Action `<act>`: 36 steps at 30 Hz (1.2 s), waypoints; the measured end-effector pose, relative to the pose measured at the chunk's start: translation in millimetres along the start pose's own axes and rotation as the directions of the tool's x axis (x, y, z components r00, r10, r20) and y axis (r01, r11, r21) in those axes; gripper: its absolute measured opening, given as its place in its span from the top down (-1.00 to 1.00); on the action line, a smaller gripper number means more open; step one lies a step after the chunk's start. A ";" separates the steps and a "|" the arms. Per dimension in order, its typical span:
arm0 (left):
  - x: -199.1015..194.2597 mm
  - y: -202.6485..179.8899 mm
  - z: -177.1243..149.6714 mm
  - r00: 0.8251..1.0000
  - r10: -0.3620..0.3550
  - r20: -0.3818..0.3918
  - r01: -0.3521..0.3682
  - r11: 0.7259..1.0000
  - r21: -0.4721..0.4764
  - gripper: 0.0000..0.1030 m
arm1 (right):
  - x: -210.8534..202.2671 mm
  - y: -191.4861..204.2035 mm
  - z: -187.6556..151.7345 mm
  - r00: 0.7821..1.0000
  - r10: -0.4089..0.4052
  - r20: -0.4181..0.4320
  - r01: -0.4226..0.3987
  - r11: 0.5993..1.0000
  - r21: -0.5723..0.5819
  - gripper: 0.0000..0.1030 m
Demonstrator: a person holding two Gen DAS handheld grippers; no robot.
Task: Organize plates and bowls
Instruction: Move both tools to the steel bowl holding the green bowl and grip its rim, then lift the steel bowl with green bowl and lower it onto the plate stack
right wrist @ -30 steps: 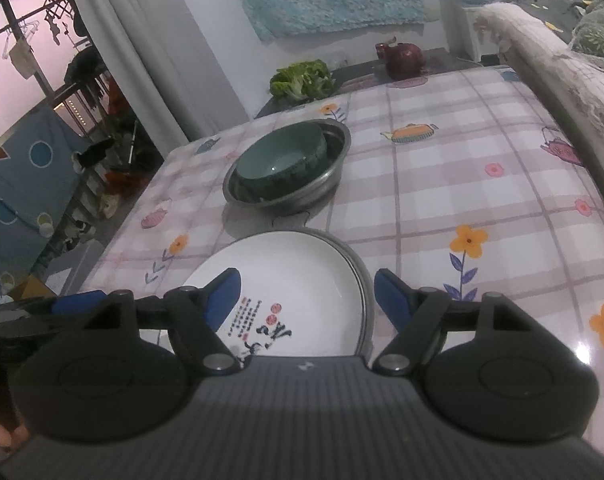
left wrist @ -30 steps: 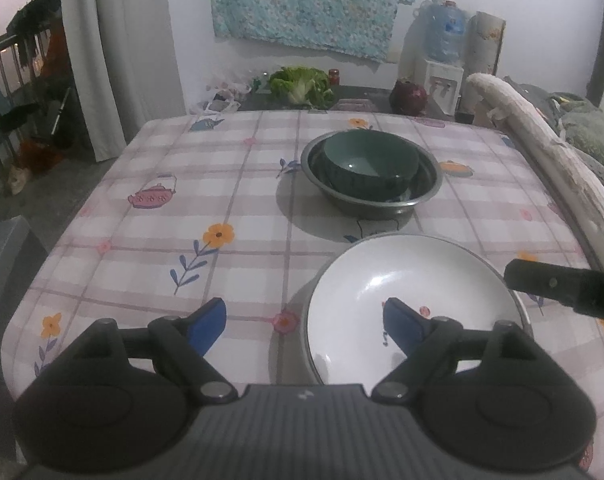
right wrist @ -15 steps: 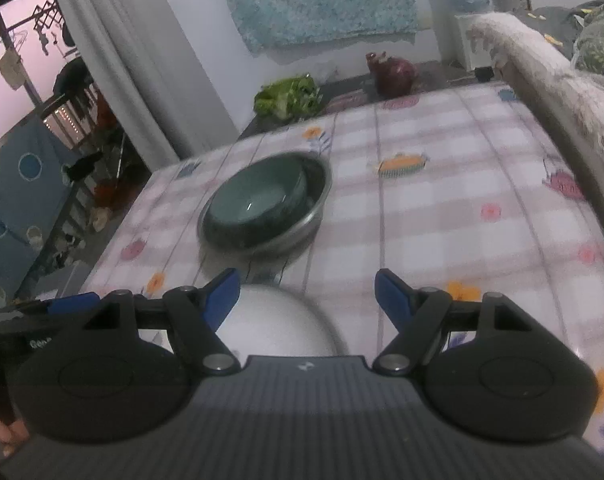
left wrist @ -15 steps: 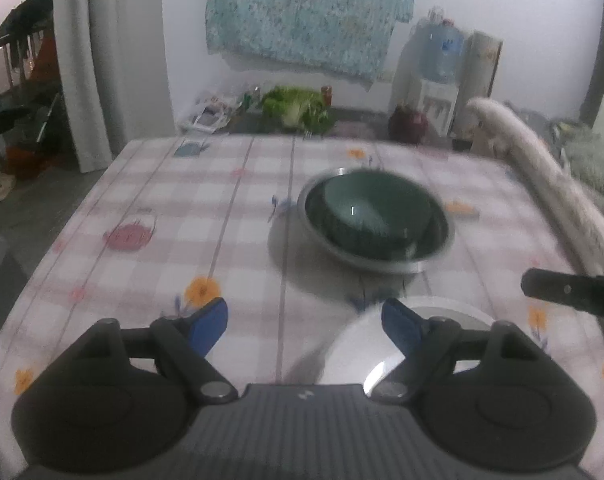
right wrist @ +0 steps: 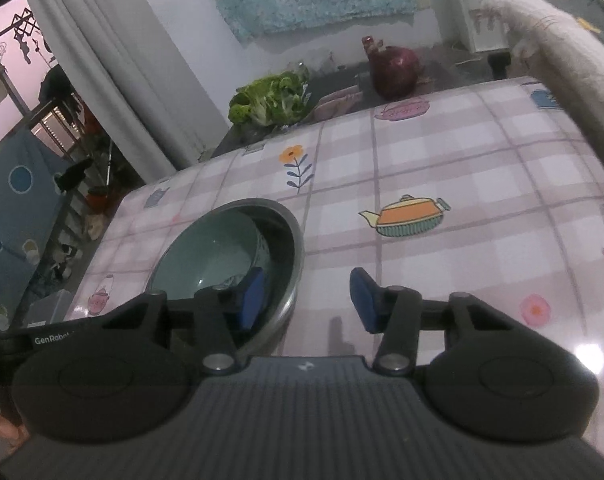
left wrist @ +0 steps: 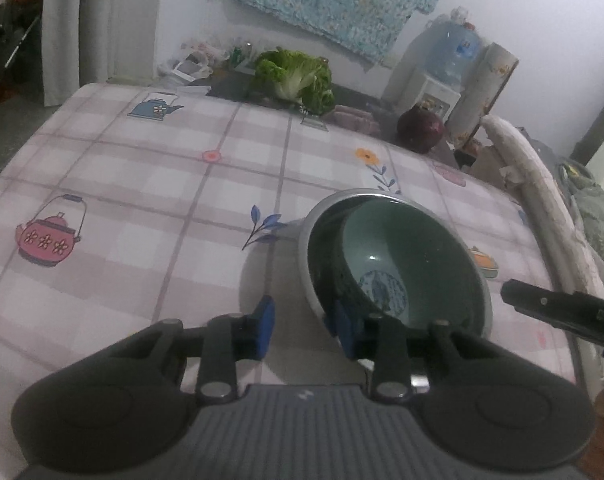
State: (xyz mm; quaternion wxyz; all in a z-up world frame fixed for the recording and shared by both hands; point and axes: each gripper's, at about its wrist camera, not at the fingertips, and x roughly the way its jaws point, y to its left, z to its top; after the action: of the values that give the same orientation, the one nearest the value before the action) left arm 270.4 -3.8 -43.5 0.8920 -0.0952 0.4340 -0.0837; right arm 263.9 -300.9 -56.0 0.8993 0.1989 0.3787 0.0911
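Two bowls in the middle of the checked tablecloth (left wrist: 150,184): a green bowl (left wrist: 385,256) sitting inside a bigger metal bowl (left wrist: 315,280). Left gripper (left wrist: 302,322) down low at the near-left rim of the metal bowl, one blue finger on each side of that rim, fingers a little apart, not pinching yet. Right gripper (right wrist: 307,298) at the near-right rim (right wrist: 294,280) of the same bowl, left finger over the inside, right finger out over the cloth, spread wide, holding nothing. Bowls straight ahead of both tools, a bit right of the left one, a bit left of the right one. Both about as near. Round bowls, so no long side to line up with. Probably next: squeeze the rim and lift both bowls together.
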 end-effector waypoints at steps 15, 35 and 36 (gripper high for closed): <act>36.0 2.1 10.3 0.999 -0.014 -0.046 0.013 1.000 -0.018 0.49 | 66.9 -4.9 4.0 0.993 0.030 -0.115 -0.024 0.998 0.055 0.44; 43.0 1.9 14.7 0.998 -0.026 -0.055 0.021 0.996 -0.092 0.72 | 76.0 7.8 8.0 0.993 0.054 -0.102 -0.051 0.998 0.036 0.80; 42.1 1.7 14.7 0.998 -0.025 -0.054 0.020 0.996 -0.092 0.72 | 75.5 7.9 8.5 0.993 0.054 -0.101 -0.051 0.998 0.037 0.80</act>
State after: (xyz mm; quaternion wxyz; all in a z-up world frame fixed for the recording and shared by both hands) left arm 307.7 -10.4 -67.0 0.8734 -0.1385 0.4605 -0.0766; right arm 322.5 -272.5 -95.9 0.8726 0.2192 0.4202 0.1182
